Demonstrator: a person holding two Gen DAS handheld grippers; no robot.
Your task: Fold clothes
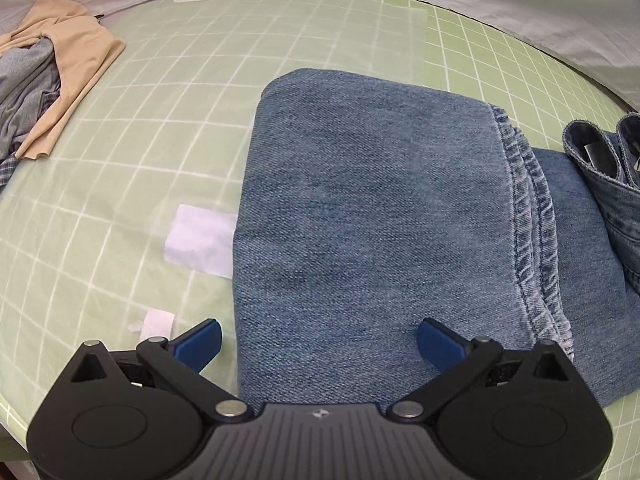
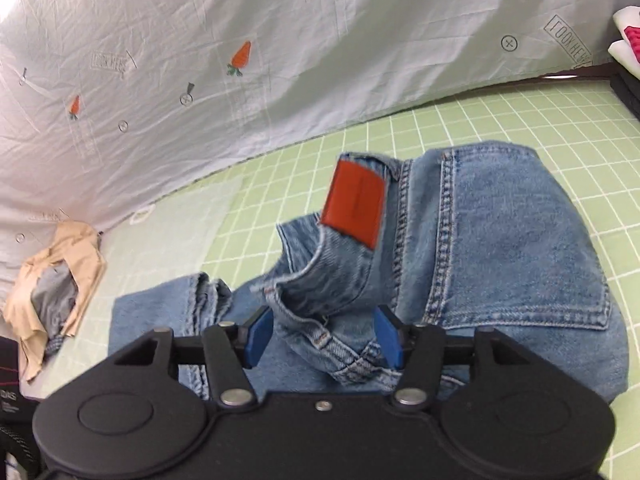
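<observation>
Jeans point(image 1: 380, 220) part-folded on green grid surface point(image 1: 120, 160). Left hand-held gripper point(image 1: 320, 344) spread wide, empty, over the fold. Right hand-held gripper point(image 2: 322, 338) half-spread around waistband point(image 2: 320, 280), apparently not pinching. Risk: waistband flops askew, fold springs apart.

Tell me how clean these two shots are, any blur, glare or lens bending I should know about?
Left wrist view: sharp on the folded jeans, with the green grid mat bowed by the fisheye, dark corners, and soft pale glare washing out the mat's far left part. Right wrist view: softer, the jeans' red patch and waistband slightly smeared, the mat's lines curved, lighting even with no hard shadows.
</observation>
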